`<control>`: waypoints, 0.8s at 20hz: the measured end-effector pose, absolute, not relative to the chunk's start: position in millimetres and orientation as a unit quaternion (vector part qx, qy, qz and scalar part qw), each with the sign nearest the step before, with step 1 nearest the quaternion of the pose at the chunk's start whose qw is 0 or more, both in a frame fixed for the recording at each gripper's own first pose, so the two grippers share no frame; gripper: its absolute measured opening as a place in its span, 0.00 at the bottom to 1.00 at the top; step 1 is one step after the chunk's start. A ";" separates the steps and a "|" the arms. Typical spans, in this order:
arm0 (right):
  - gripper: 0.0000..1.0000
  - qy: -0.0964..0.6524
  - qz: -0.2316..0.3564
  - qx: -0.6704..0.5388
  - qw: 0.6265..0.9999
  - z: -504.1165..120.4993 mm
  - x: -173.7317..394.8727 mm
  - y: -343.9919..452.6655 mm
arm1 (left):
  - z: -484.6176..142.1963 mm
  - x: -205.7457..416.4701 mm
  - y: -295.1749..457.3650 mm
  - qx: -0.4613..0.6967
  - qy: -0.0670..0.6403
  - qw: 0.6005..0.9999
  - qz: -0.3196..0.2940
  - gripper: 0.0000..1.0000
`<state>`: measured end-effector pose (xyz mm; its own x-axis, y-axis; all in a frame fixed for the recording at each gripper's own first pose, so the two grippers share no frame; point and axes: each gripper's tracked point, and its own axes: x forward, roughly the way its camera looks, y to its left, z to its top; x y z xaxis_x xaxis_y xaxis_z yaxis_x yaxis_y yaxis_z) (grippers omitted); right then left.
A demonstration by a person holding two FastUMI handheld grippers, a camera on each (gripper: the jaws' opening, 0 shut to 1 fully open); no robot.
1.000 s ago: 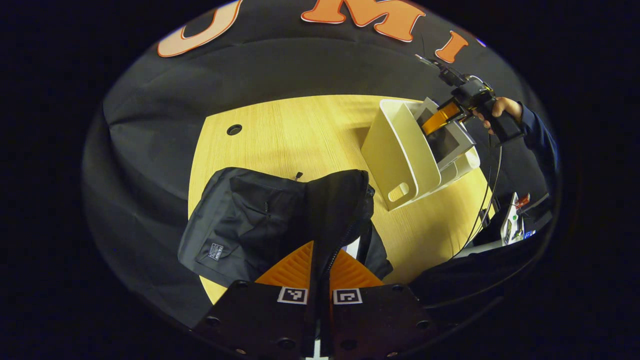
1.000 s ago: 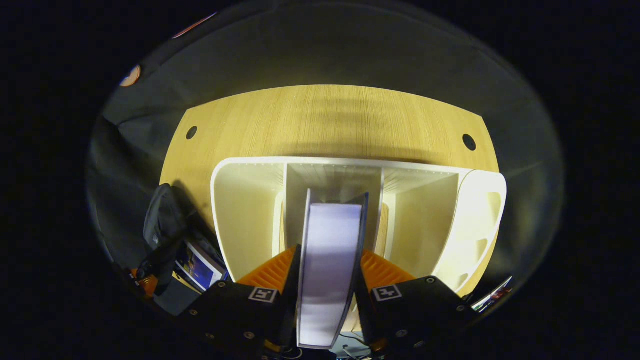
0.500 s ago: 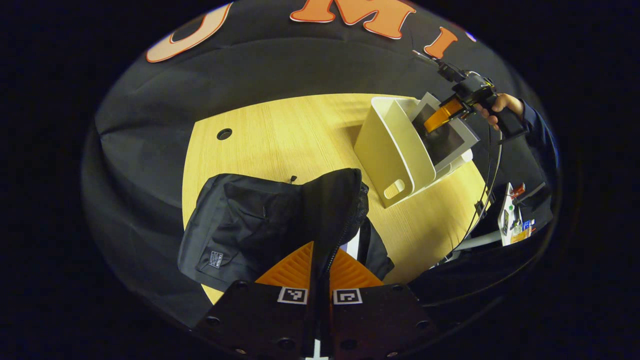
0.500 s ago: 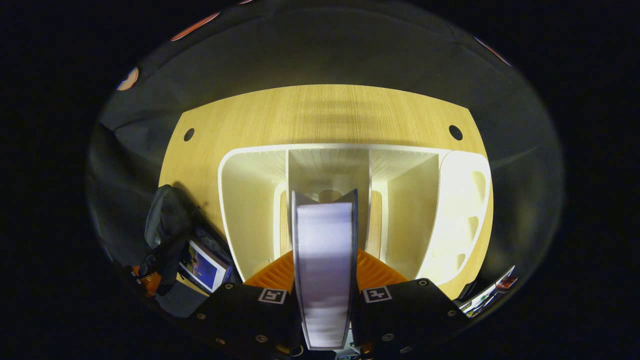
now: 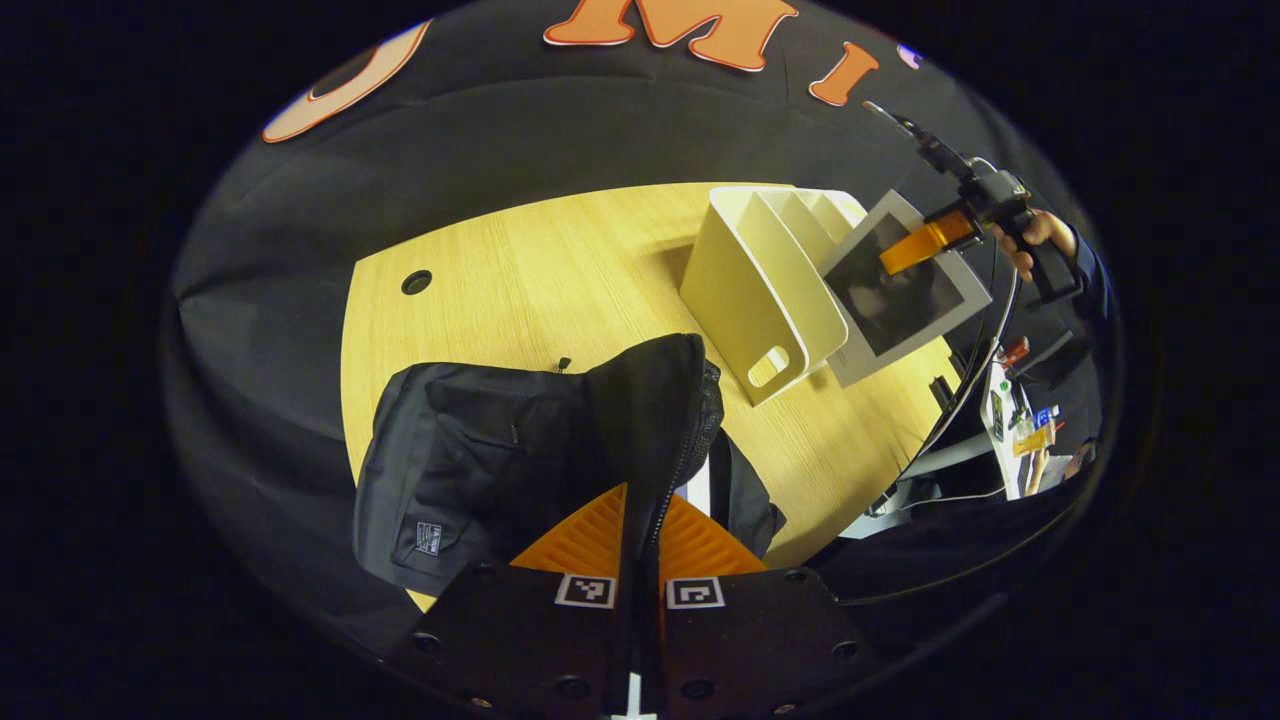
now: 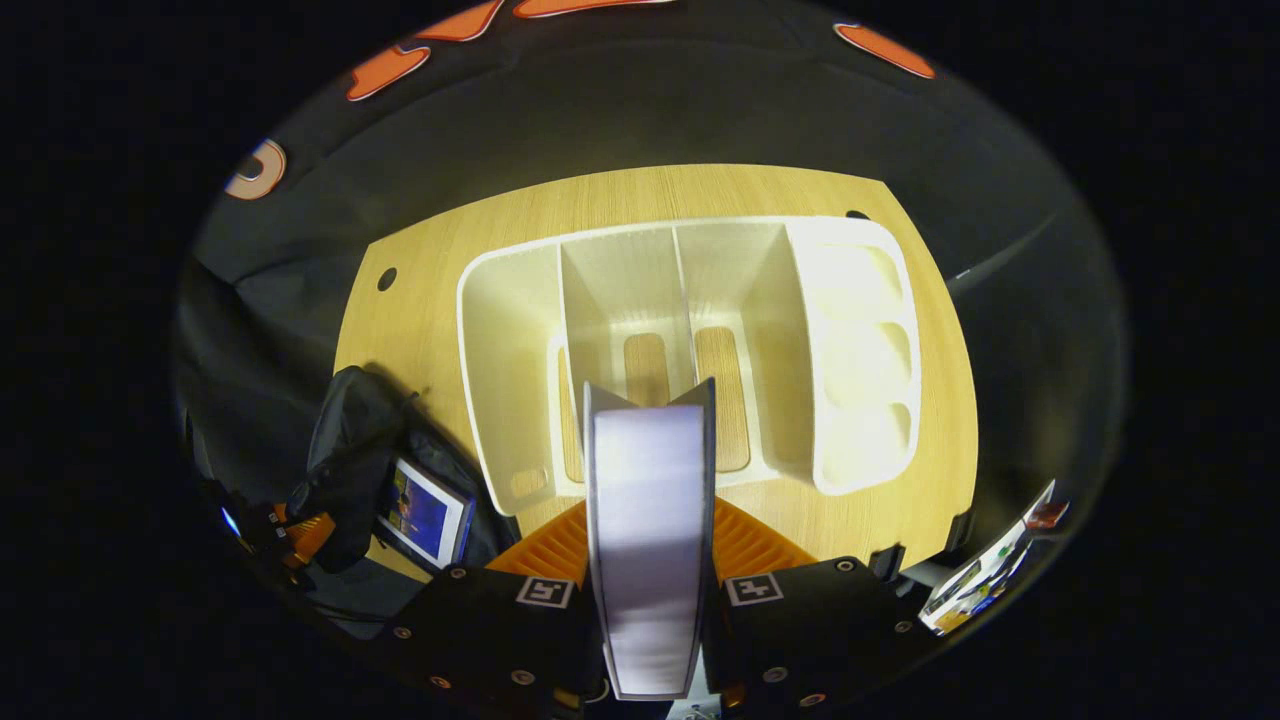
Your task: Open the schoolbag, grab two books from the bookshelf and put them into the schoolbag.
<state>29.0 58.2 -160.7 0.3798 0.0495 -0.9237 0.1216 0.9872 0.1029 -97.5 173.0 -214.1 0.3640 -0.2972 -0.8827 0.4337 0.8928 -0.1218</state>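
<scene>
Fingers of the right gripper (image 6: 650, 520) clamp a thin white-covered book (image 6: 648, 540) above the cream plastic bookshelf (image 6: 690, 340); left gripper (image 5: 640, 525) fingers pinch the black fabric schoolbag's (image 5: 520, 450) raised flap.

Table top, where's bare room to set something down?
Bare wood on the table runs from the schoolbag and bookshelf back to the cloth wall. Another strip lies between bookshelf and near edge. Crowded where schoolbag and bookshelf nearly meet.
</scene>
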 end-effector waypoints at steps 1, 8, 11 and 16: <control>0.41 0.555 -0.022 0.082 0.827 -161.3 19.2 59.8 | -213.8 -97.8 172.9 0.067 0.518 0.822 -0.226 0.05; 0.40 0.545 -0.033 0.127 0.828 -165.6 -43.4 70.6 | -215.9 -97.9 171.9 0.079 0.515 0.813 -0.259 0.05; 0.40 0.542 -0.036 0.159 0.824 -174.3 -67.0 79.4 | -216.1 -98.8 171.2 0.086 0.513 0.809 -0.274 0.05; 0.40 0.529 -0.019 0.235 0.815 -184.5 -94.5 109.4 | -214.0 -97.5 173.1 0.093 0.512 0.803 -0.290 0.05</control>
